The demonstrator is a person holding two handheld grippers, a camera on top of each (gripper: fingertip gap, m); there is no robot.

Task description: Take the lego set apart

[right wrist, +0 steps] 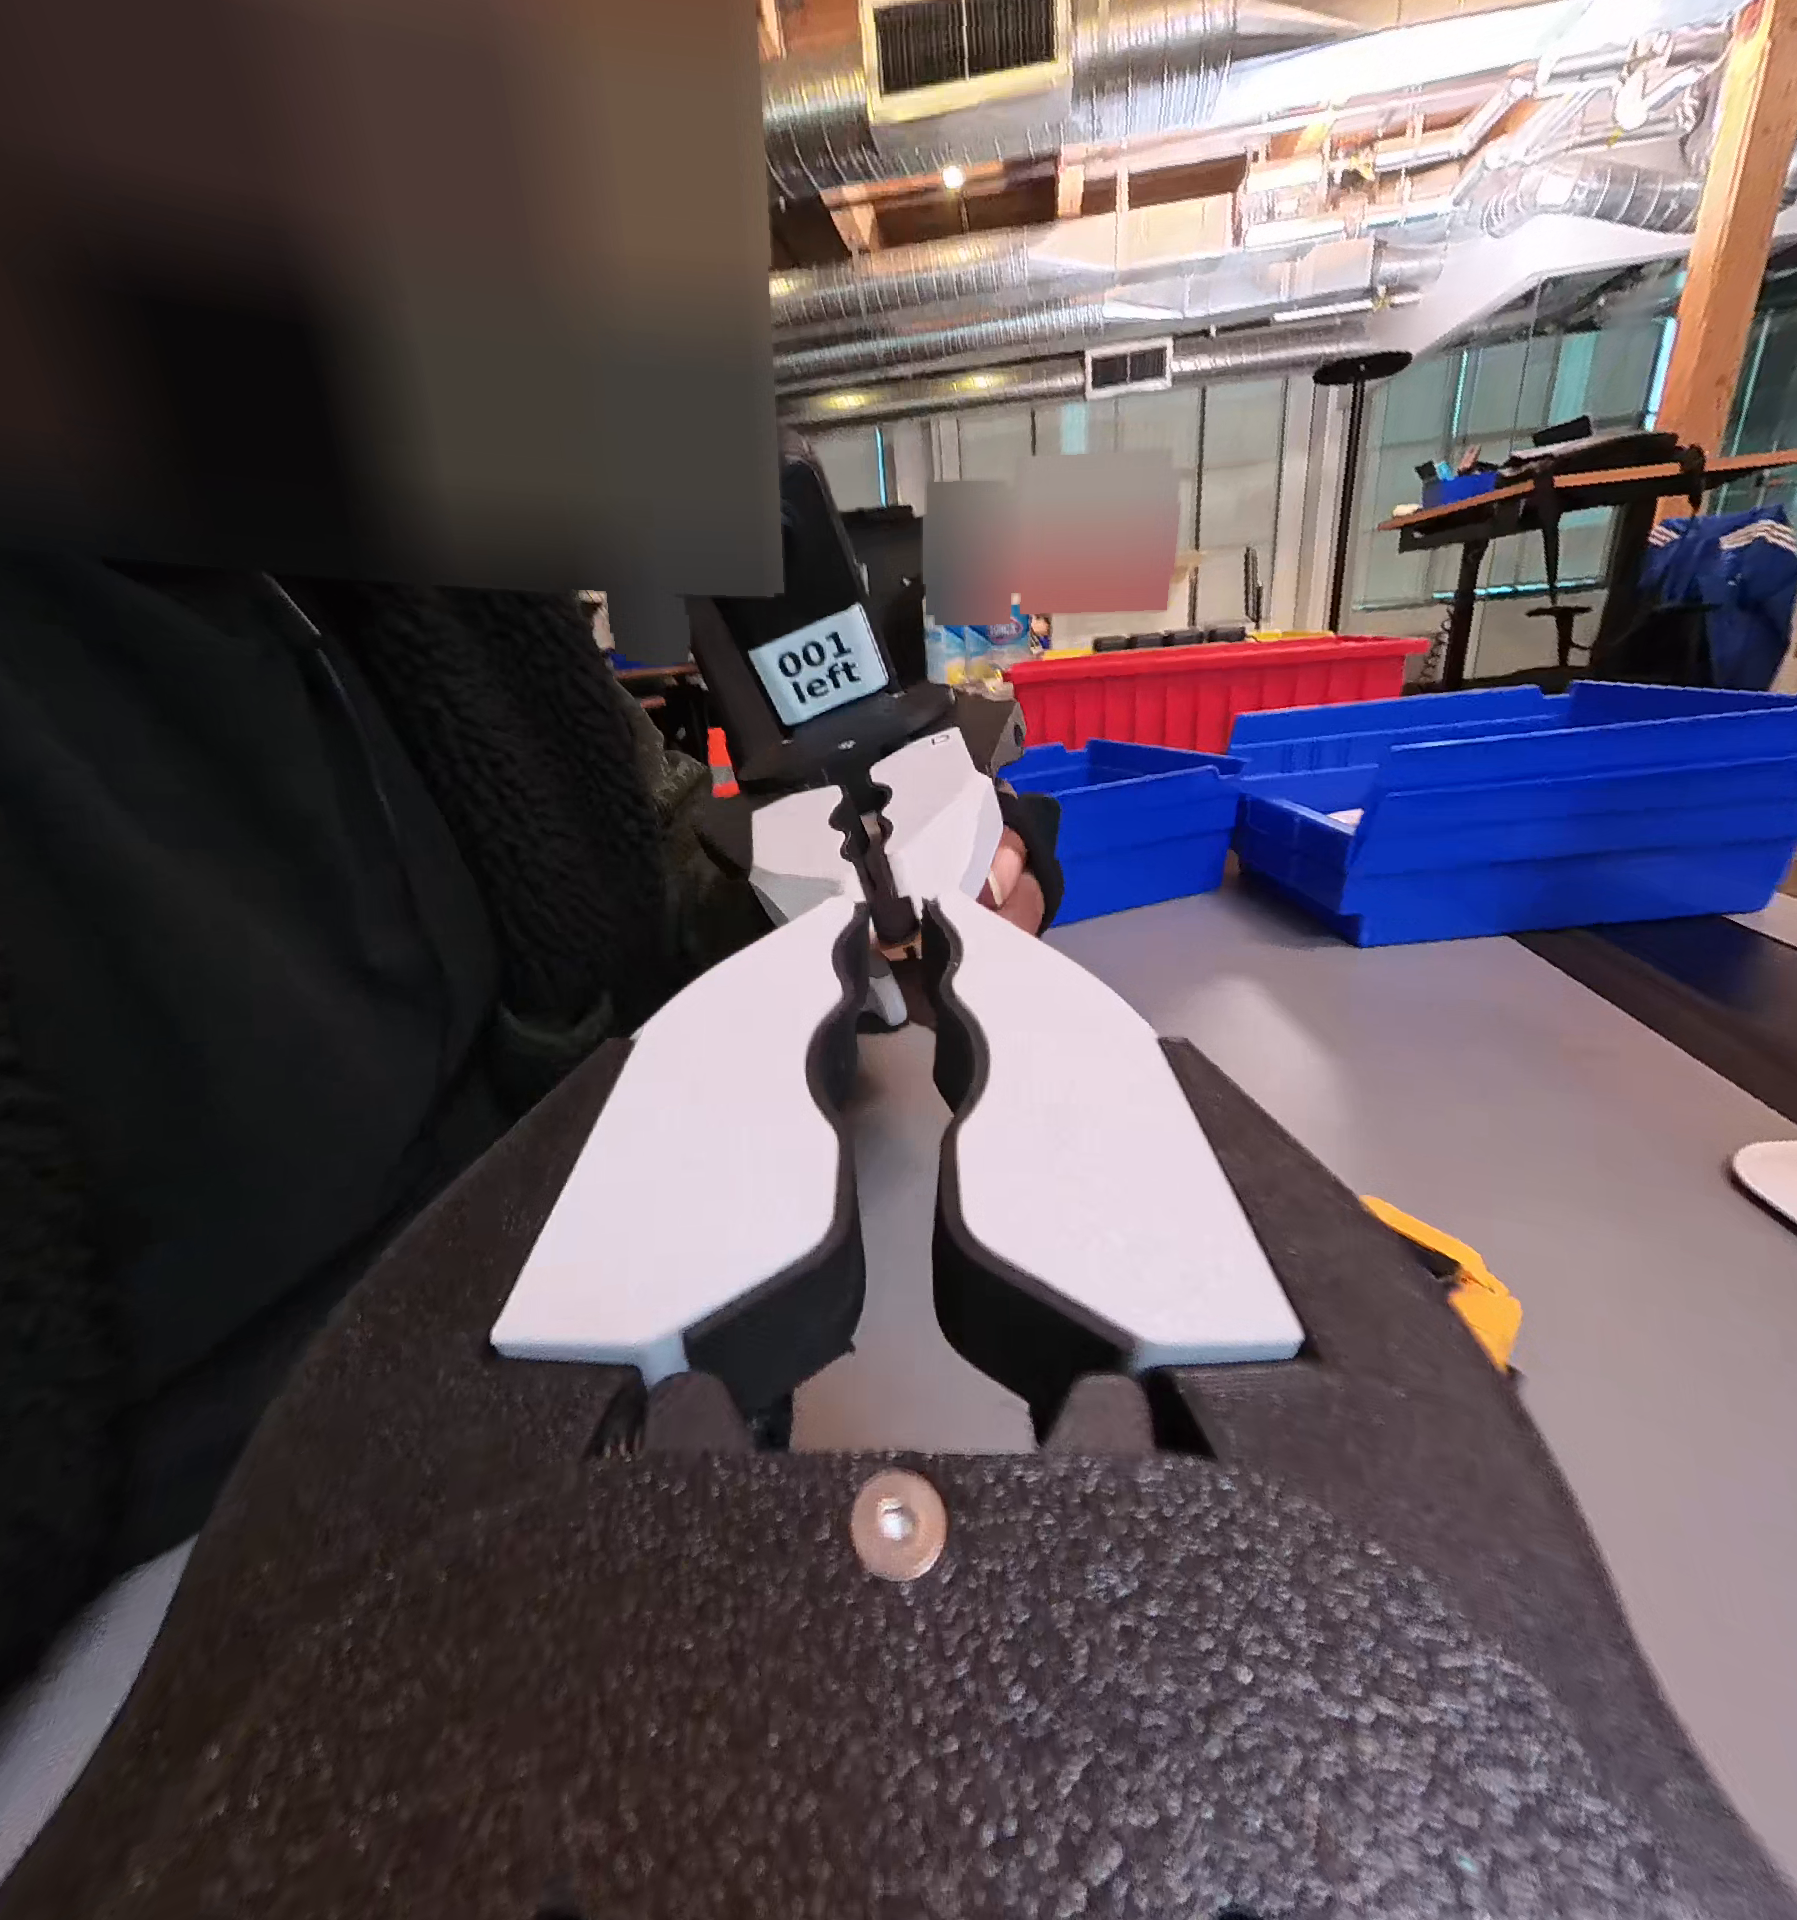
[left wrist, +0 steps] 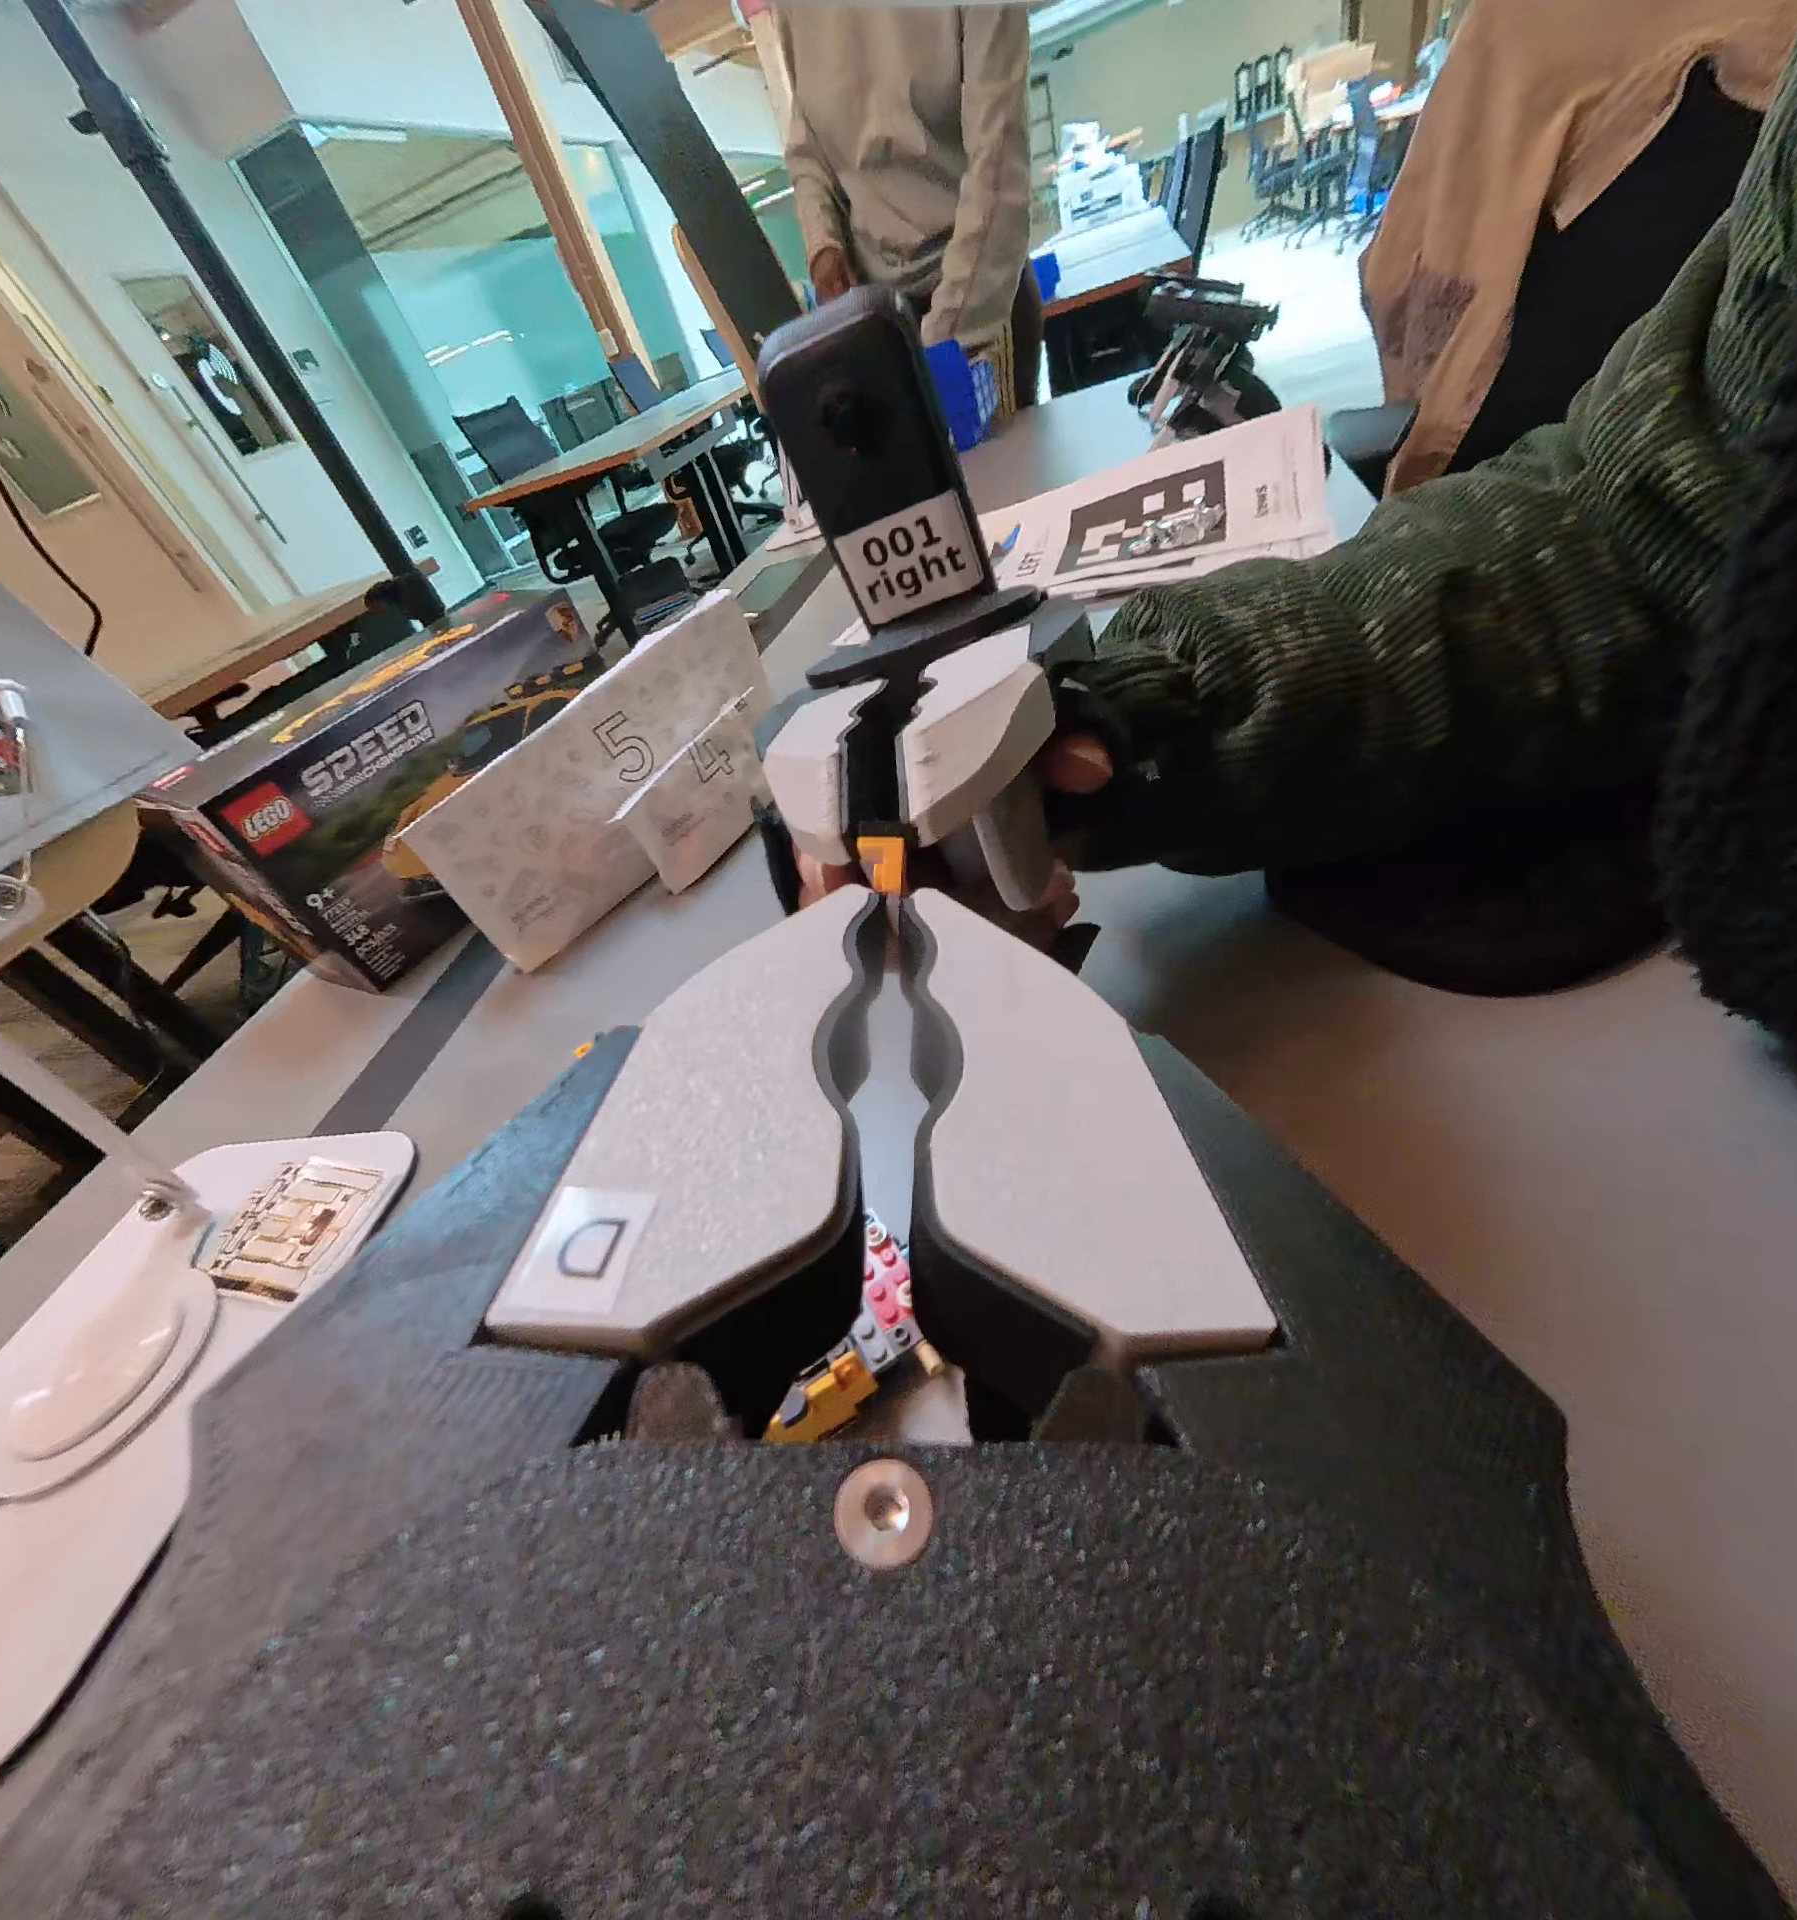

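L gripper (left wrist: pixel 889 906) & R gripper (right wrist: pixel 899 940) tip-to-tip above table (left wrist: pixel 1341 1060), both pinching small orange lego piece (left wrist: pixel 883 860).

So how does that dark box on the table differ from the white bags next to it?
The box is dark cardboard with a colourful car picture. The white bags are pale paper with a faint grey pattern. The box lies flat, while the bags stand upright. The box is rigid and square-cornered, and the bags look softer, with folded tops. Both sit side by side on the grey table.
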